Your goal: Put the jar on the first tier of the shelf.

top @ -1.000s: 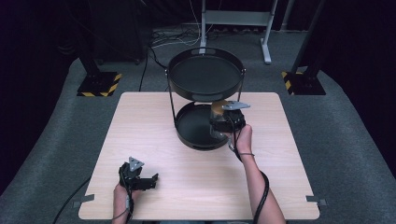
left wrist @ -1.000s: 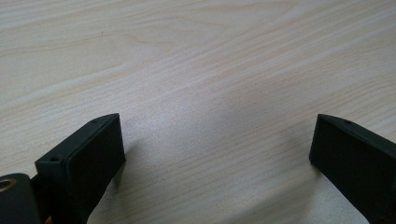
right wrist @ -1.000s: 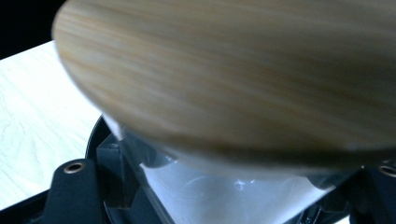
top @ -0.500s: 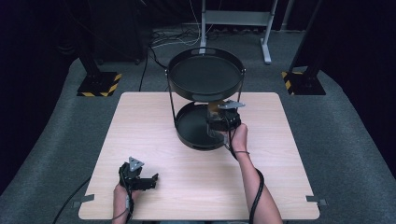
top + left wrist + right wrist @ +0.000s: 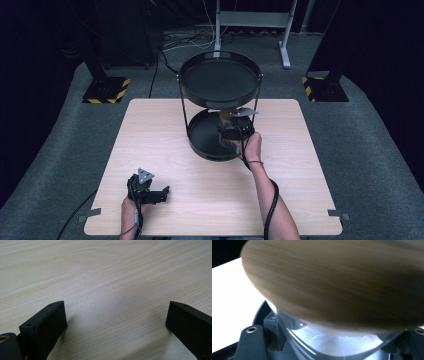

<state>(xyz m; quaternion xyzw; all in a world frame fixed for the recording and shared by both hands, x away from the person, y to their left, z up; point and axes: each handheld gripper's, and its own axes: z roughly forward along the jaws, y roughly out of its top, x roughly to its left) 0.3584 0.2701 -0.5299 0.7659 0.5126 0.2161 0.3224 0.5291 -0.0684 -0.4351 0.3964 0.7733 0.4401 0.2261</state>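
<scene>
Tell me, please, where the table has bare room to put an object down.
The table is bare left of the two-tier tray stand, and also right of the right gripper toward the right edge. It is crowded at the lower tray, where that gripper holds a wooden-lidded glass jar. The left gripper occupies the near-left edge.

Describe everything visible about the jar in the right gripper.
The jar has a clear, glassy body under a round, wood-grained lid. The right gripper is shut on its clear body below the lid. In the high view it is over the lower tray of the black two-tier stand; whether it touches the tray cannot be told.
</scene>
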